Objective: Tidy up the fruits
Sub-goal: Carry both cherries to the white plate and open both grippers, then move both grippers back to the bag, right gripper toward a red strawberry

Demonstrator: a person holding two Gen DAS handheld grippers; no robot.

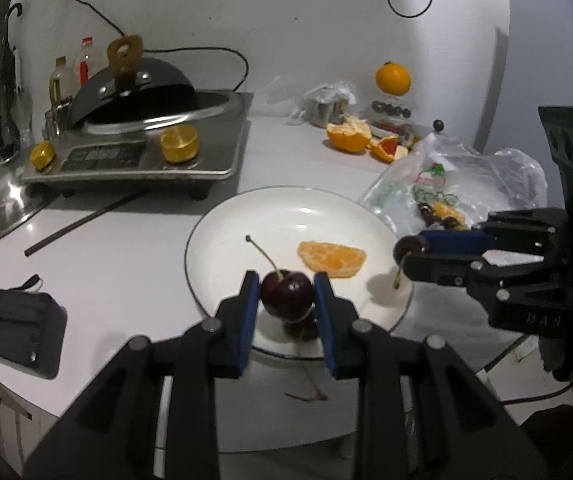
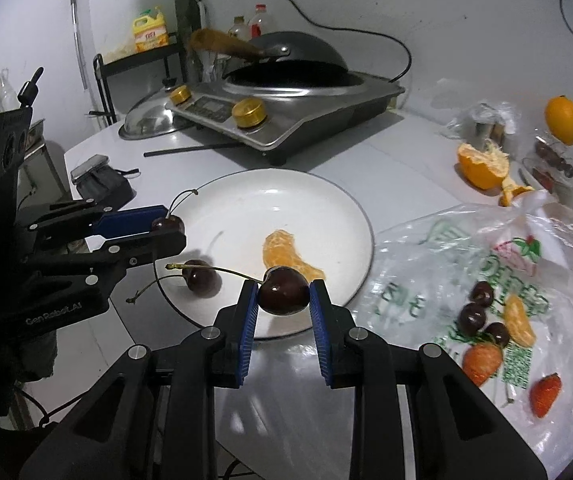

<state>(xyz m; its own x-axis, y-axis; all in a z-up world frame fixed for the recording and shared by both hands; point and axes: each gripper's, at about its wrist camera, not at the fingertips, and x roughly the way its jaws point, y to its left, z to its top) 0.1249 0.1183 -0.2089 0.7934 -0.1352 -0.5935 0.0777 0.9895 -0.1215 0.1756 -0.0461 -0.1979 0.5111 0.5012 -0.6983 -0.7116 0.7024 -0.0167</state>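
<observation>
Both hand-held grippers, left hand-held gripper [image 1: 286,294] and right hand-held gripper [image 2: 282,294], each pinch a soft, easily bruised cherry [image 1: 287,294] at its sides above the white plate [image 1: 222,236].

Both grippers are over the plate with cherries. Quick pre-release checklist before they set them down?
1. Left gripper shut on its cherry: ok, pads on both sides.
2. Right gripper shut on its cherry: ok.
3. Both held cherries above the white plate: ok in both views; height above it, cannot tell.
4. Drop spots free: not ok for the left, since a loose cherry already lies close by it at the rim; the orange segment lies near the right gripper.
5. Grippers clear of each other: ok, apart at opposite rims.
6. More fruit waiting on the plastic bag: ok, cherries, segments and a strawberry remain.
</observation>
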